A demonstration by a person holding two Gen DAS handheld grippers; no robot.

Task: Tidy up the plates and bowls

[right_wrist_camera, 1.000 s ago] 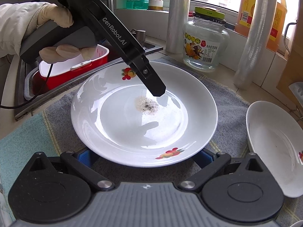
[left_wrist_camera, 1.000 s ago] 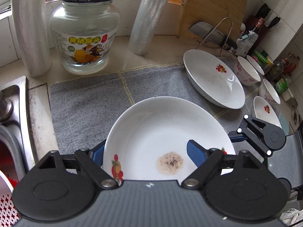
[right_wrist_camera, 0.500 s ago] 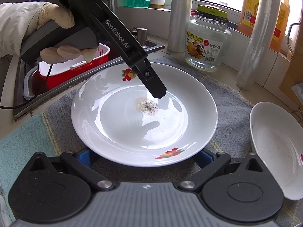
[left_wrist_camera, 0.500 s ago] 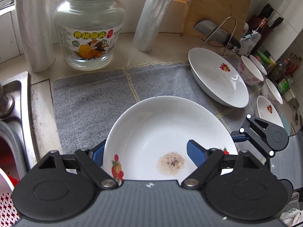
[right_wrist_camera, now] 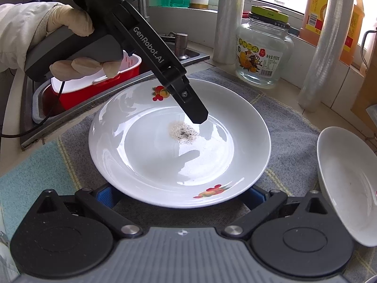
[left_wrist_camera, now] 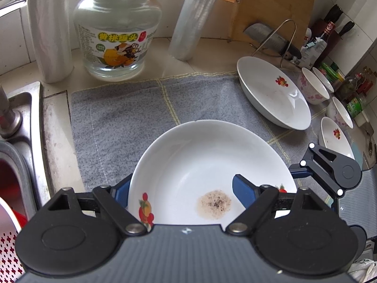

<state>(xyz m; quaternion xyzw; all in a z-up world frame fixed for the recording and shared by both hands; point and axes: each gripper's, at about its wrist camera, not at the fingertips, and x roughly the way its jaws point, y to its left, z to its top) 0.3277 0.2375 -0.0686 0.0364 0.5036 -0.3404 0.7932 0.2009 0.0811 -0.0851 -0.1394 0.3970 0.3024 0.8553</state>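
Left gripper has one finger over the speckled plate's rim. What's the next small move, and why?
Probably lift the plate slightly off the grey cloth and carry it toward the second plate. The left gripper straddles its rim, one finger inside, and the right gripper sits wide open at the near edge.
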